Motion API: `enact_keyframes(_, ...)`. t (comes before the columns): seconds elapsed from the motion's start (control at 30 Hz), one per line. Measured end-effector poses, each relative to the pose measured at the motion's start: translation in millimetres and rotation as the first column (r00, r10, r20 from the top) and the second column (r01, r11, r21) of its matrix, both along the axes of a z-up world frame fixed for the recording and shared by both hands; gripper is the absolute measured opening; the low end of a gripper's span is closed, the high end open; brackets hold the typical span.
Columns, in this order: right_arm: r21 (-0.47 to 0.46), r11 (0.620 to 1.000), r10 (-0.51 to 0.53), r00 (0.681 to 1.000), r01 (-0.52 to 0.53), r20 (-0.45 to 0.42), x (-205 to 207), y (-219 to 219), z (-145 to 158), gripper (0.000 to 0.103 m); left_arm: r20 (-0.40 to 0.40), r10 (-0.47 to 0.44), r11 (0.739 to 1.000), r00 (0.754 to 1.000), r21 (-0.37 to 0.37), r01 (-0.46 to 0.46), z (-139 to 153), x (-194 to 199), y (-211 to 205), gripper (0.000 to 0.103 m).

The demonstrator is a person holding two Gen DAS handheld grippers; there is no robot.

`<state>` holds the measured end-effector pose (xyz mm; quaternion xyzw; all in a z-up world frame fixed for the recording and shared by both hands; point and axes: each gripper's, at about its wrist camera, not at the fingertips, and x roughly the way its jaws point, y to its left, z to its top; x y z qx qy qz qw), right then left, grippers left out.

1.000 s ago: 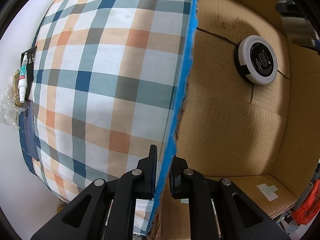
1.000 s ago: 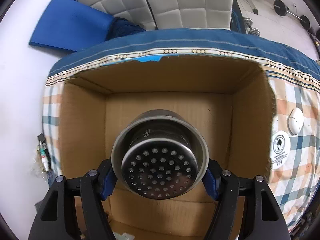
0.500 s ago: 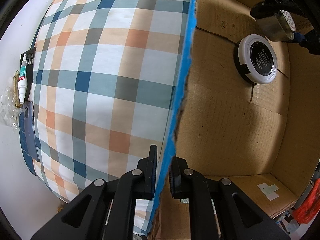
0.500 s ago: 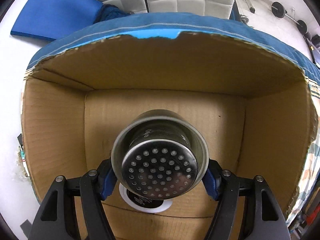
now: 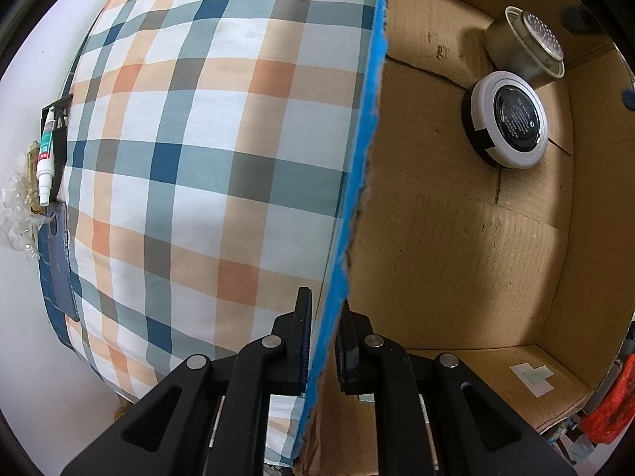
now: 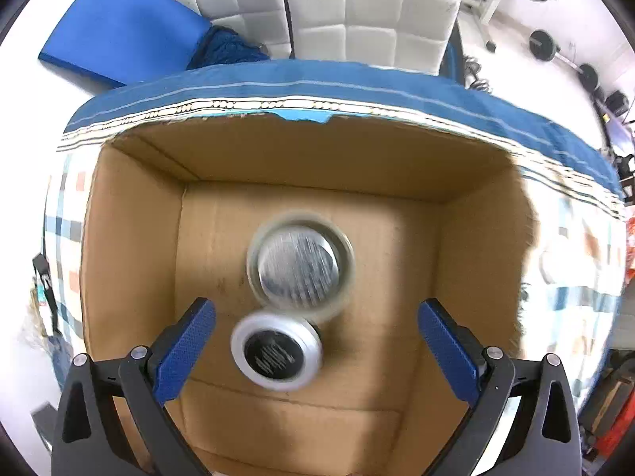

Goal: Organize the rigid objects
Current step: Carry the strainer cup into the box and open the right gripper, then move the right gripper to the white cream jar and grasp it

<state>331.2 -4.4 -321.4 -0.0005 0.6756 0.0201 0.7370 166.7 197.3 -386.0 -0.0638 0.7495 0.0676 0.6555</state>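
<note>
Cardboard box (image 6: 131,261) wall is pinched between the left tool's (image 5: 323,341) fingers, steadying it on the plaid bedspread (image 5: 178,139). Right tool (image 6: 315,341) hangs above with jaws spread wide and empty; directly below it, the perforated metal cup (image 6: 299,263) sits on the box floor, touching the round white-rimmed case (image 6: 278,351). Behind are a padded headboard (image 6: 337,12) and dumbbells (image 6: 563,55).

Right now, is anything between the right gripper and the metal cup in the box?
Nothing visible. The right gripper is open above the box, and the metal cup sits uncovered beside the round case.
</note>
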Motion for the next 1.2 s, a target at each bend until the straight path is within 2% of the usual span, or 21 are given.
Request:
enact_keyframes(0.23, -0.020, 1.000, -0.014, 0.999, 0.015, 0.031, -46.7, -15.4, 23.2, 0.103, 0.004, -0.010, 1.000, 1.000, 0.010, 0.010, 1.9, -2.6, -4.8, 0.008)
enact_keyframes(0.57, 0.031, 0.998, -0.048, 0.994, 0.046, 0.093, -108.9, -28.3, 57.2, 0.103, 0.007, -0.016, 1.000, 1.000, 0.022, 0.016, 5.3, -2.7, -13.8, 0.008)
enact_keyframes(0.9, 0.078, 0.995, -0.068, 0.991, 0.060, 0.115, -138.2, -38.8, 81.4, 0.103, 0.009, -0.014, 1.000, 1.000, 0.027, 0.014, 9.5, -4.4, -18.8, 0.008)
enact_keyframes(1.03, 0.104, 0.988, -0.133, 0.978, 0.117, 0.159, -142.4, -64.7, 93.0, 0.103, 0.009, -0.007, 1.000, 1.000, 0.024, 0.007, 9.7, -4.6, -16.8, 0.008)
enact_keyframes(1.2, 0.124, 0.943, -0.329, 0.923, 0.310, 0.197, -136.7, -138.7, 97.2, 0.103, 0.005, 0.006, 1.000, 1.000, 0.018, -0.006, 8.0, -4.8, -11.5, 0.008)
